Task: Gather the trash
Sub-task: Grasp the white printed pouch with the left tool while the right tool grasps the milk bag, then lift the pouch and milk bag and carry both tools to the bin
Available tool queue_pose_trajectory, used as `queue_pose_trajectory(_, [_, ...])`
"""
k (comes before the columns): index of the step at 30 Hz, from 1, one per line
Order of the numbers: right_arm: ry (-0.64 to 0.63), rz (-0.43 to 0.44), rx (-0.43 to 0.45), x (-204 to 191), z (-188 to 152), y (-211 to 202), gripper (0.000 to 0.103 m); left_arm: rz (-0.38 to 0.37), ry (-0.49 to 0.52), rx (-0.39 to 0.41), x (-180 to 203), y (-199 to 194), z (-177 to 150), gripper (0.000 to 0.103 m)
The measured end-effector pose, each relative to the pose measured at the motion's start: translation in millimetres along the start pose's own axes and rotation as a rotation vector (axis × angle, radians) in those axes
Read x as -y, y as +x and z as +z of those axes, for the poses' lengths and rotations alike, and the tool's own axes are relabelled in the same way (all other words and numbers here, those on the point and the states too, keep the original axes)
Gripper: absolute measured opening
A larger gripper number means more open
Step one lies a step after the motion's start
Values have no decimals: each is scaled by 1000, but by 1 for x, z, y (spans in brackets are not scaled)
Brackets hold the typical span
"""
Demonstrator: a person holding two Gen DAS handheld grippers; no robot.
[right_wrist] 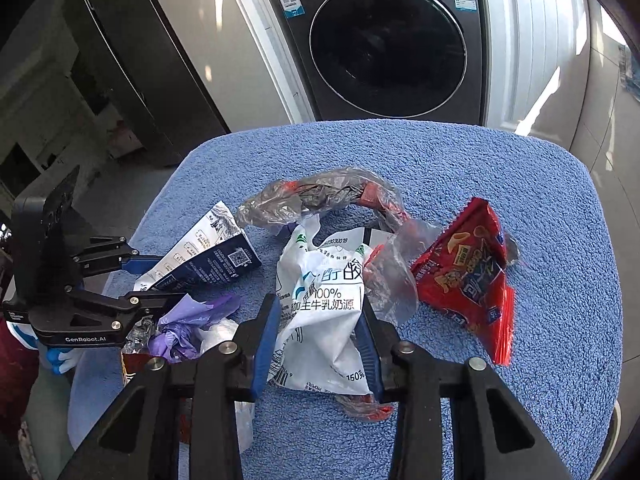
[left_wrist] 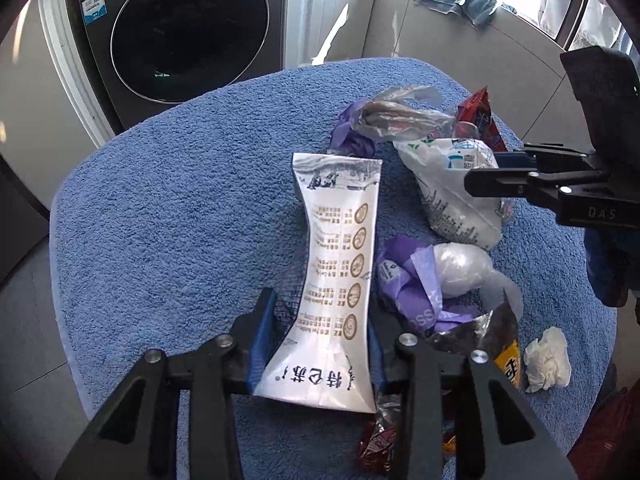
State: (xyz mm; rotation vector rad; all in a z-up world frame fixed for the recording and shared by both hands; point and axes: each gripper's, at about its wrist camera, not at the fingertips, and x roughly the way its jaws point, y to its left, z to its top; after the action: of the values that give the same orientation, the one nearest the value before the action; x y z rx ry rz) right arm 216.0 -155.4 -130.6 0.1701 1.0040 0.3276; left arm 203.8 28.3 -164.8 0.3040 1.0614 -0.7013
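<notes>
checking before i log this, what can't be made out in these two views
- Brown wrapper, left wrist view: mostly hidden behind the left gripper.
- Yellow packet, left wrist view: label cut off by the gripper frame.
- No trash bin in either view.

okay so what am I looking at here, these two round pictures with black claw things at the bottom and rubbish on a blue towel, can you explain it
A person holds two handheld grippers, each with a fisheye camera looking along its fingers. One picture is from the left gripper, one from the right gripper; each also shows the other from the side. Wrappers lie on a blue towel before a washing machine. The left pinches a squashed white milk carton; the right pinches a crumpled white yogurt bag. A red snack packet, purple wrappers and a tissue lie loose.
</notes>
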Motion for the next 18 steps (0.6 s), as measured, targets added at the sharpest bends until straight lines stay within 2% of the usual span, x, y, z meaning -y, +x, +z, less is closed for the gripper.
queue_pose_trajectory(5, [-24, 10, 20, -4, -4, -8, 20, -2, -48, 60, -3, -20, -7, 38])
queue_pose_trajectory(18, [-19, 13, 151, -11, -31, -89, 18, 1, -189, 245, -13, -95, -35, 38])
